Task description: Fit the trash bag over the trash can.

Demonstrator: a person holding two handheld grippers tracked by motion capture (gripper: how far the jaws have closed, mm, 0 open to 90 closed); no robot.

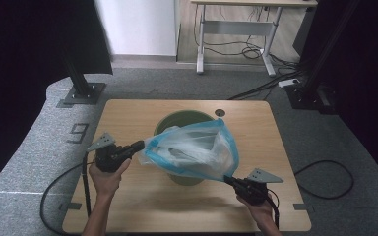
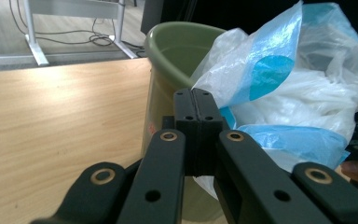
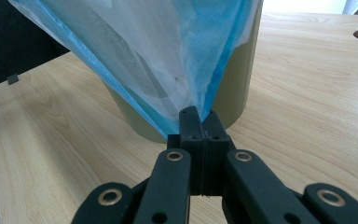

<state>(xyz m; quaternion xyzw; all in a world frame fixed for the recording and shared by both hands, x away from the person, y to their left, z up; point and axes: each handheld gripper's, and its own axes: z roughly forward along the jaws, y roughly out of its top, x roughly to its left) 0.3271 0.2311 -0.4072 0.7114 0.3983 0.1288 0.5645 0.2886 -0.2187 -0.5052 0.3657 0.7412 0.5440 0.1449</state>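
Note:
A clear plastic bag with blue edging is stretched open above an olive-green bin in the middle of the wooden table. My left gripper is shut on the bag's left edge, and in the left gripper view its jaws pinch the film beside the bin. My right gripper is shut on the bag's lower right corner, near the table's front. From the right gripper view the bag fans upward from the closed tips, with the bin behind it.
The wooden table has a round cable hole at the back. Grey carpet surrounds it, with black frame posts at both back corners, a white desk frame and loose cables on the floor.

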